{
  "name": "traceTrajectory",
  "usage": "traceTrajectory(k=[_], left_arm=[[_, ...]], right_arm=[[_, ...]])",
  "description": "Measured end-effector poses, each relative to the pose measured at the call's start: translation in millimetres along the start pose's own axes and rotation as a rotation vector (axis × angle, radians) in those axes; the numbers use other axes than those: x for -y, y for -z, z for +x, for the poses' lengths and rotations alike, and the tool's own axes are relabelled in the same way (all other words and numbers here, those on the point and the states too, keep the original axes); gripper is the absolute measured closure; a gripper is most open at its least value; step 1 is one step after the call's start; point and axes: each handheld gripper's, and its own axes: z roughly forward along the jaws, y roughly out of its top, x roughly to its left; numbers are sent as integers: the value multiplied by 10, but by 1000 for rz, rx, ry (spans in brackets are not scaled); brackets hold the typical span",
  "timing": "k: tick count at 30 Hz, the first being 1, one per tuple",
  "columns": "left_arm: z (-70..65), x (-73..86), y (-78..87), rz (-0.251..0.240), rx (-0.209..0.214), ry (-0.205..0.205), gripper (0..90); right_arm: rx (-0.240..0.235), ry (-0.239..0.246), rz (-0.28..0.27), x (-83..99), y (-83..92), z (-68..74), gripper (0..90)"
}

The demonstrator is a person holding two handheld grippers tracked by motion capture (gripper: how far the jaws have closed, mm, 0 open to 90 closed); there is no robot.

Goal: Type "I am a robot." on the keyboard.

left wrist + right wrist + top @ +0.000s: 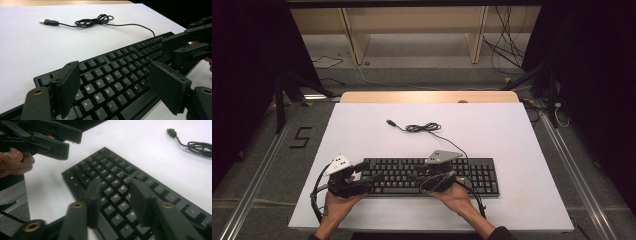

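A black keyboard (432, 175) lies across the near part of the white table (362, 130). Its thin cable runs back to a loose coil (422, 128) and a USB plug (390, 122). My left gripper (366, 177) hovers at the keyboard's left end, over the letter keys (117, 75), open wide with nothing between its pads. My right gripper (428, 181) is over the middle keys (110, 177) and points left. Its jaws stand partly apart with only keys below them. In the left gripper view, the right gripper (172, 47) comes in from the right. The right gripper view shows the left gripper (73, 142) at top left.
The table's far edge is a wooden strip (427, 96), with wooden shelf legs (354, 37) and loose cables (507, 47) on the floor behind it. Metal rails run along both sides, and a "5" mark (301, 137) is on the floor at left.
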Motion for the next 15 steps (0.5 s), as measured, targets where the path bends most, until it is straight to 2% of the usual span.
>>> traceTrajectory(k=[5,10,15], left_arm=[[4,0,0,1,-4,2,253],[7,0,0,1,-8,4,253],[8,0,2,-1,-10,5,254]], right_arm=[[-2,6,18,2,-48,9,781],[-11,17,49,9,-138,38,893],[-15,14,87,22,-269,60,900]])
